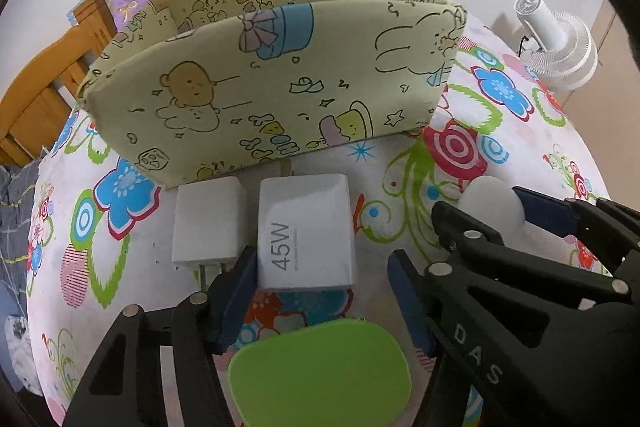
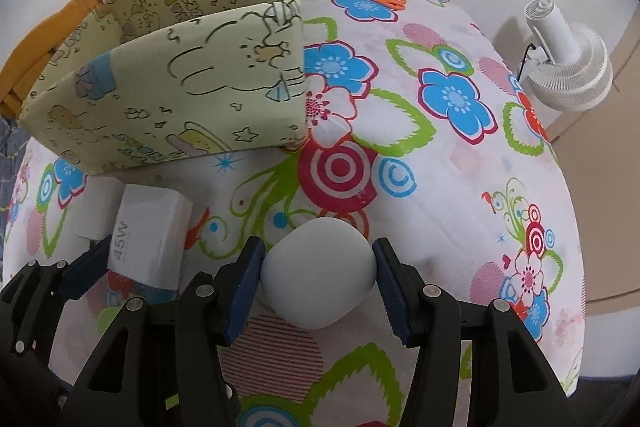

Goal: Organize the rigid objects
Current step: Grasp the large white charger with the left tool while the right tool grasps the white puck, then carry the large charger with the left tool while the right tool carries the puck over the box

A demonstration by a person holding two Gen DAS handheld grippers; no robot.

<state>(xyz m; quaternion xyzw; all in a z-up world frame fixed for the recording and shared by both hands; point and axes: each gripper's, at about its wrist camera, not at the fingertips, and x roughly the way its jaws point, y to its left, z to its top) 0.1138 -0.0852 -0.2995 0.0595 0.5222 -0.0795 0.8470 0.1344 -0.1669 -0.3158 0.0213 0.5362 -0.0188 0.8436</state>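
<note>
My right tongs [image 2: 318, 281] hold the white rounded case [image 2: 320, 273], my left tongs [image 1: 320, 279] stand half-wide around the 45W charger [image 1: 306, 231] before the fabric box [image 1: 272, 83], nothing stored yet.

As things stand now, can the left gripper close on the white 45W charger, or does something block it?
Probably yes. The left gripper already has its blue fingers on both sides of the 45W charger, and nothing lies between them. The smaller white charger sits close beside the left finger, so that side is tight.
</note>
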